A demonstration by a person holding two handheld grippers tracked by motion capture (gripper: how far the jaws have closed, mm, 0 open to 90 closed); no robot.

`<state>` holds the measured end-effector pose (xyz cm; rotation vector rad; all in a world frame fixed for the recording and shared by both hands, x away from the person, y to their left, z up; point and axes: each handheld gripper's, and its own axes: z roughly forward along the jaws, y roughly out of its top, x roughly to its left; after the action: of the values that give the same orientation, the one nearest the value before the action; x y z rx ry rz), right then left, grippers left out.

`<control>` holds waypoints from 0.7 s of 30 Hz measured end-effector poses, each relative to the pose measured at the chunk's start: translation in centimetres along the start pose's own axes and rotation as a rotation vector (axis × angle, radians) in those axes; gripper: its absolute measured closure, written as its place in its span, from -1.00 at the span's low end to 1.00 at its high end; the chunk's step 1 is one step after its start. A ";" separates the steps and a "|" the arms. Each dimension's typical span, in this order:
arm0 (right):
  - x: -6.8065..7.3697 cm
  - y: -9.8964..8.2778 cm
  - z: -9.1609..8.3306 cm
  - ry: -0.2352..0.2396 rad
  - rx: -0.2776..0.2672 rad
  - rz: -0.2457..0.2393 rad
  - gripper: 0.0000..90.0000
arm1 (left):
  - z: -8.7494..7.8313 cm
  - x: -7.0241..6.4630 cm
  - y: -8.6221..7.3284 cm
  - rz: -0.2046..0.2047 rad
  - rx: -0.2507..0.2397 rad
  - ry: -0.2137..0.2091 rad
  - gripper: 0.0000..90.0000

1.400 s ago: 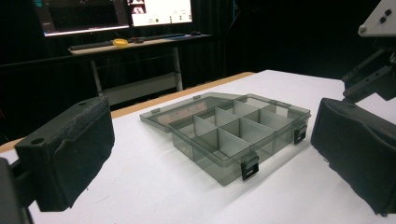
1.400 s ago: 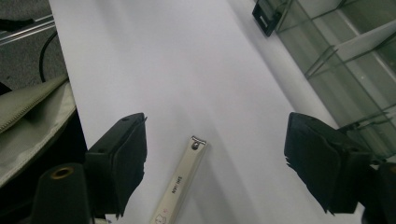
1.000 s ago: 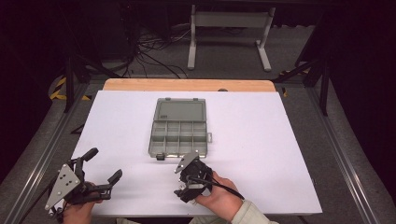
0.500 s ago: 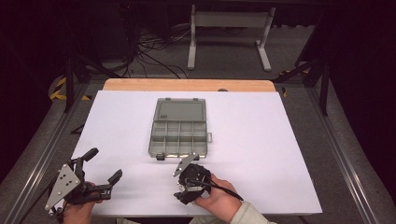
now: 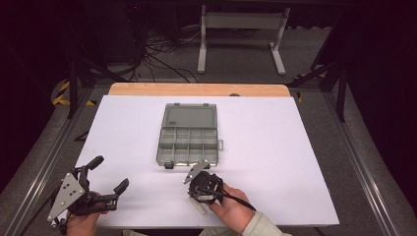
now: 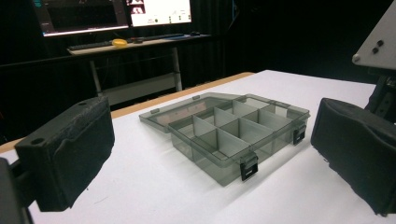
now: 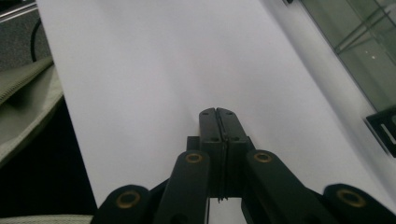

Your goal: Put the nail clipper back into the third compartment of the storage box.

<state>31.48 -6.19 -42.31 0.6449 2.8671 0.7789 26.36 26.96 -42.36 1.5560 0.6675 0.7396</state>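
Note:
A smoky clear compartment box [image 5: 189, 142] lies open in the middle of the white table, its lid [image 5: 191, 117] flat behind it and its compartments bare. In the left gripper view the box [image 6: 233, 135] sits ahead between my wide jaws. My left gripper [image 5: 109, 173] rests open at the near left, holding nothing. My right gripper [image 5: 193, 191] sits just in front of the box, pointing left. Its jaws have just been closing and now stand shut with nothing between them [image 7: 218, 116]. The box corner [image 7: 364, 56] lies off to their right.
The white tabletop [image 5: 275, 147] stretches wide on both sides of the box, with a wooden strip [image 5: 196, 89] at its far edge. Metal rails [image 5: 364, 167] run along both sides. A stand and cables sit on the dark floor beyond.
The right gripper's jaws went from spread apart to pressed together. Both hands and the box stayed where they were.

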 end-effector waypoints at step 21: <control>-0.3 -0.1 1.3 0.042 0.021 -0.016 1.00 | 0.0 0.0 0.0 0.002 0.001 -0.001 -0.99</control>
<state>32.01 -5.76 -43.49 0.6147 2.9184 0.7695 26.39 26.94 -42.37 1.5585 0.6660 0.7400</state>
